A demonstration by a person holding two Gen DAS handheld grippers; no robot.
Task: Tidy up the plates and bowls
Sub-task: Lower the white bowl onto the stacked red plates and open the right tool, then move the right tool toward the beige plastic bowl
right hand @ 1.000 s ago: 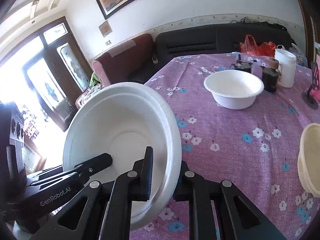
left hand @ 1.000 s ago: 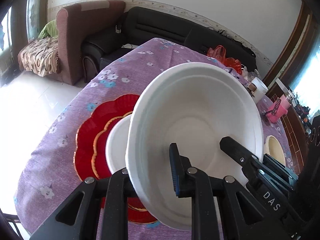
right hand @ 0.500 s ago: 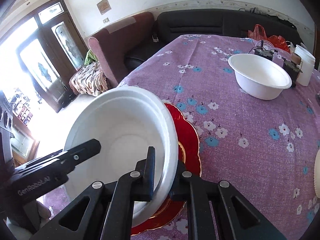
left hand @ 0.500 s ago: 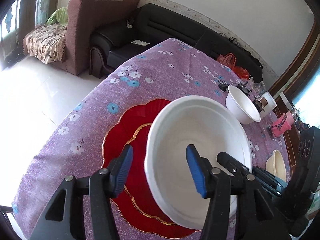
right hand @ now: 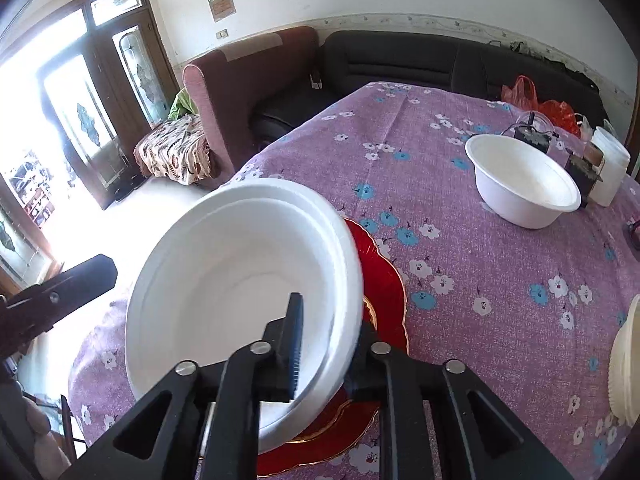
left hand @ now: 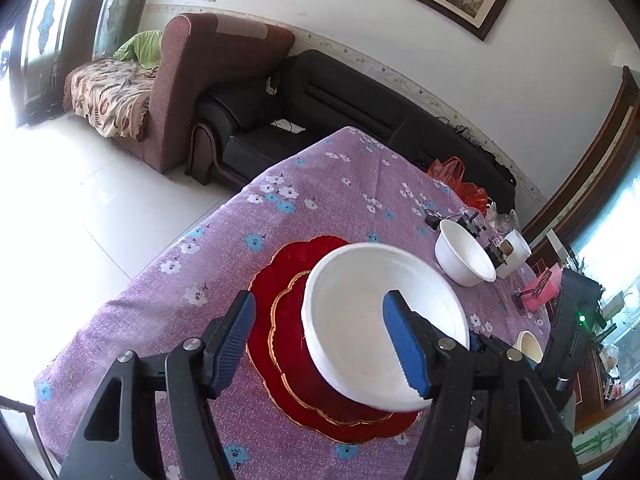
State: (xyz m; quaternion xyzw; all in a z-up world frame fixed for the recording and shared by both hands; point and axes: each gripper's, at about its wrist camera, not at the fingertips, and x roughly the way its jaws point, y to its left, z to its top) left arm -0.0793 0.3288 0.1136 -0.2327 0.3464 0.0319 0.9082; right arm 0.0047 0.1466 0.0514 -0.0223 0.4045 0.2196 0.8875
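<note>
**Bowl handed over to right gripper alone; left has let go**

Bowl (right hand: 240,292), white, wide rim, sits tilted over the red plates (left hand: 288,344), carried at its near rim. It looks like two nested bowls, since a second rim line shows in the right wrist view, but I cannot confirm this. Whether its base touches the plates cannot be told from either view.

Change over the last second: one second ago both grippers clamped the rim from opposite sides, with the bowl high above the table. Half a second ago the left gripper (left hand: 320,340) had already spread its fingers. Now its blue pads stand wide apart, one to the left of the bowl and one in front of its hollow, touching nothing. The bowl has also come down toward the plates and reads smaller in the left wrist view, so the left gripper has backed away.

Right gripper (right hand: 328,344): fingers closed across the rim wall, one pad inside the bowl, the other outside. It carries the whole load.

Surroundings: red plates are a smaller scalloped plate with a gold edge lying on a larger one, near the table's edge on the purple flowered cloth (right hand: 480,280). A second white bowl (right hand: 524,192) stands well apart, beside a white container (right hand: 610,170). A cream dish (right hand: 624,364) shows at the right edge.

Judgement: the transfer is done and the step in hand is setting the bowl on the plates. A one-sided rim grip on a tilted bowl may let it swing; level it before release.
</note>
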